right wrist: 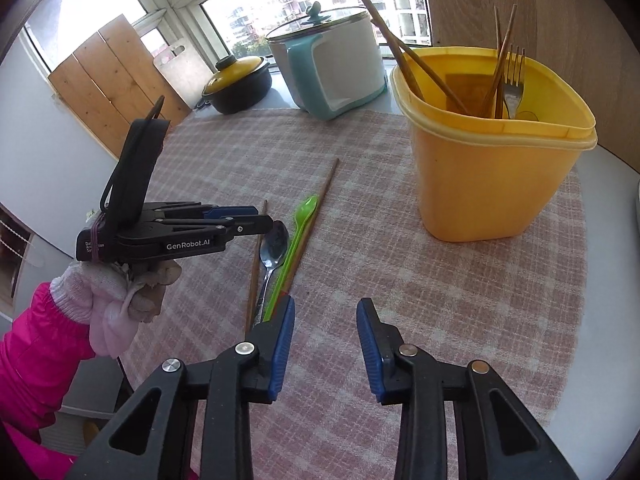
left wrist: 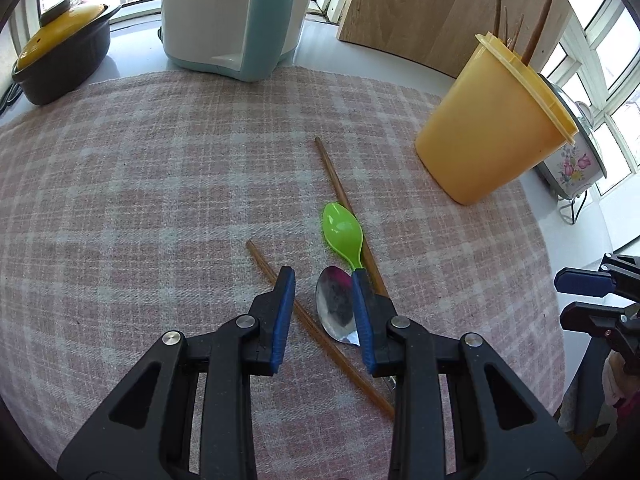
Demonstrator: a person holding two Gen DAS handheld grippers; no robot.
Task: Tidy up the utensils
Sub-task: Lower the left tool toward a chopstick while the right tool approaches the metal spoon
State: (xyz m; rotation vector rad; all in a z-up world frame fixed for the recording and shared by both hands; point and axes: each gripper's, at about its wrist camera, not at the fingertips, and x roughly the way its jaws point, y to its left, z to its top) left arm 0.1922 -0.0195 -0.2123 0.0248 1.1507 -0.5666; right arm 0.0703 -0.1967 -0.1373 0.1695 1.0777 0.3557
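On the plaid cloth lie a green plastic spoon, a metal spoon and two brown chopsticks. My left gripper hovers just above the metal spoon's bowl and the nearer chopstick, jaws partly apart, pads pressing on nothing. My right gripper is open and empty, its left finger beside the green spoon's handle end. A yellow tub at the right holds several chopsticks and a fork.
A black pot with a yellow lid and a white-and-teal cooker stand at the back. A wooden board leans behind the tub. A gloved hand with a pink sleeve holds the left gripper.
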